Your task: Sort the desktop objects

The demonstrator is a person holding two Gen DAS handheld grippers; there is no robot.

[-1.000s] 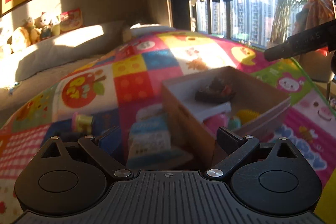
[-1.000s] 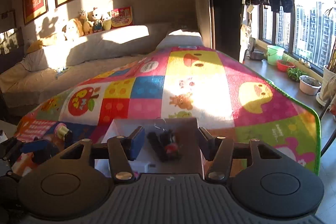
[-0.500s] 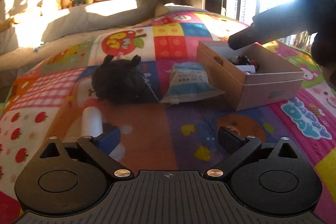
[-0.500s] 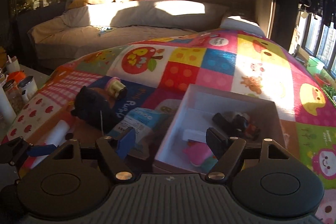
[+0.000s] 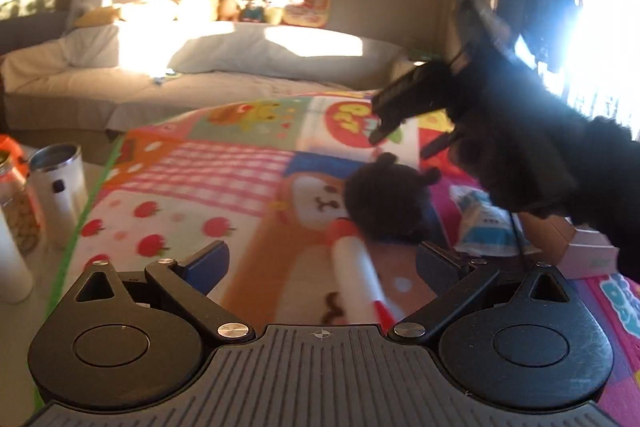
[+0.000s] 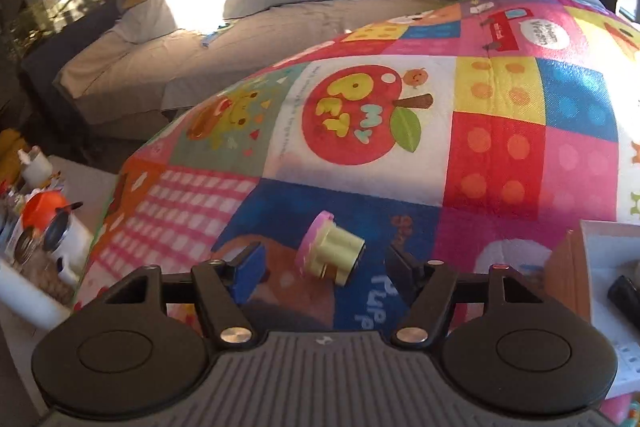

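left gripper (image 5: 320, 267) fingers spread, empty; right gripper (image 6: 324, 267) pitched down, fingers closing, nothing gripped

We see a patchwork play mat (image 6: 500, 155) carrying the objects. On it lie a pink-and-yellow jar (image 6: 330, 254) on its side, a black plush toy (image 5: 386, 203), a white tube (image 5: 356, 279), a blue-white packet (image 5: 486, 223) and a cardboard box (image 6: 568, 279).
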